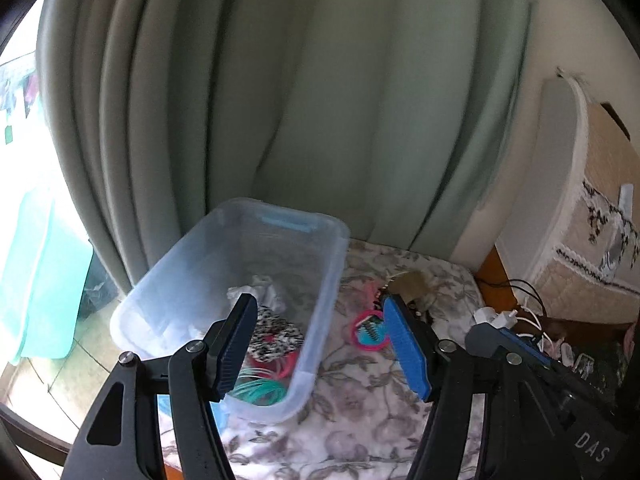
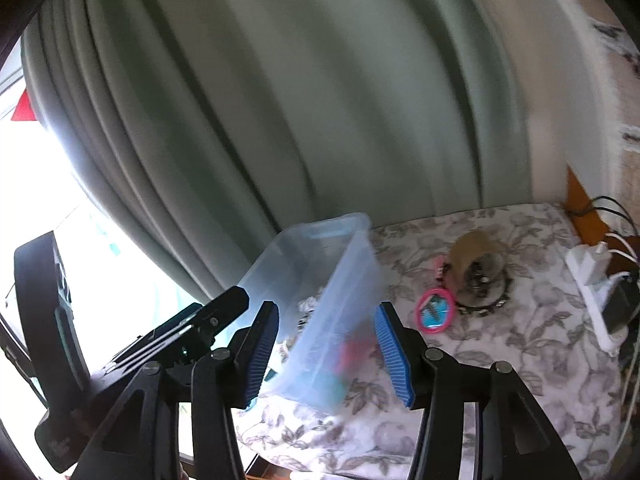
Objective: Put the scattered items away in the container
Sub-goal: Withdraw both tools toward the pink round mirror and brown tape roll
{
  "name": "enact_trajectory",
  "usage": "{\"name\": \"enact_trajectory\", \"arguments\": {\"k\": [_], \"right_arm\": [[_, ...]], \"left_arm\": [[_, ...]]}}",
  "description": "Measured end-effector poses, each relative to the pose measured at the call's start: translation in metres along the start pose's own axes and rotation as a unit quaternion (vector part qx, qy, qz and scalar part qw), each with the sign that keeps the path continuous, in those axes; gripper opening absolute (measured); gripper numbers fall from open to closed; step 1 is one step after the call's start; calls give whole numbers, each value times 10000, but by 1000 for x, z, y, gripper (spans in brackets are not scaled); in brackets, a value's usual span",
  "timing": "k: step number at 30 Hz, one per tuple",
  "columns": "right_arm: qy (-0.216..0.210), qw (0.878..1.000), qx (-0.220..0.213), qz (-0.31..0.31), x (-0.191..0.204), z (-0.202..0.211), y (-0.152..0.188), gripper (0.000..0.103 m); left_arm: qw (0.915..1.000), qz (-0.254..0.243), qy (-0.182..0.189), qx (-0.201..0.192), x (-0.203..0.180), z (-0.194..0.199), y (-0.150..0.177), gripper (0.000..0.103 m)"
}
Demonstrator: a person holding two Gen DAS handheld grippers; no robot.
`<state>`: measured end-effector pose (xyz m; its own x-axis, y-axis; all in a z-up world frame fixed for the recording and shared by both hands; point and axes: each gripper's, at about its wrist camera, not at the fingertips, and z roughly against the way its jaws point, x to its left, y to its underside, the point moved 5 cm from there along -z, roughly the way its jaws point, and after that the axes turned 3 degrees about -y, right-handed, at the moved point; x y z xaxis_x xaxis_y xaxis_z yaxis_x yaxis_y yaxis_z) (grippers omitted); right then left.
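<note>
Your right view blurs the bin (image 2: 320,280) and its contents; the brown item (image 2: 474,258) beside the pink mirror (image 2: 436,312) stays unidentifiable.

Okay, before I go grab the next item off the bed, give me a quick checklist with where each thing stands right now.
1. Left hand-held gripper open and empty: ok.
2. Right hand-held gripper open and empty: ok.
3. Clear plastic bin upright on the floral cover, with room inside: ok.
4. Pink round mirror lying clear of other items: ok.
5. Brown pouch and dark beaded piece separable: cannot tell, they overlap.
6. White power strip and cables away from the targets: ok.
</note>
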<state>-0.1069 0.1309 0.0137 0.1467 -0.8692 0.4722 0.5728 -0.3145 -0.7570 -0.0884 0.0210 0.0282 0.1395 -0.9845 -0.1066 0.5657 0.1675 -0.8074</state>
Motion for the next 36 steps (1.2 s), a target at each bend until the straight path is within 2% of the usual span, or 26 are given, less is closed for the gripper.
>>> {"name": "enact_trajectory", "arguments": {"k": [7, 10, 14, 19, 23, 30, 36], "right_arm": [[253, 9989, -199, -341, -41, 20, -2, 57], [358, 9980, -231, -470, -58, 21, -1, 58], [498, 9963, -273, -641, -81, 24, 0, 70], [609, 9946, -237, -809, -101, 21, 4, 85], [659, 9932, -211, -938, -119, 14, 8, 95], [769, 9902, -172, -1154, -151, -1, 11, 101], [905, 9872, -41, -1314, -175, -22, 15, 103]], "left_arm": [[9986, -285, 417, -144, -42, -6, 1, 67], [9977, -207, 634, -87, -52, -14, 4, 67], [9959, -101, 895, -21, -60, -27, 10, 67], [9946, -115, 1027, 91, -71, -45, 18, 67], [9924, -196, 1183, 287, -84, -64, 24, 67], [9870, -411, 1357, 753, -102, -100, 43, 67], [9847, -441, 1363, 996, -100, -131, 56, 67]]}}
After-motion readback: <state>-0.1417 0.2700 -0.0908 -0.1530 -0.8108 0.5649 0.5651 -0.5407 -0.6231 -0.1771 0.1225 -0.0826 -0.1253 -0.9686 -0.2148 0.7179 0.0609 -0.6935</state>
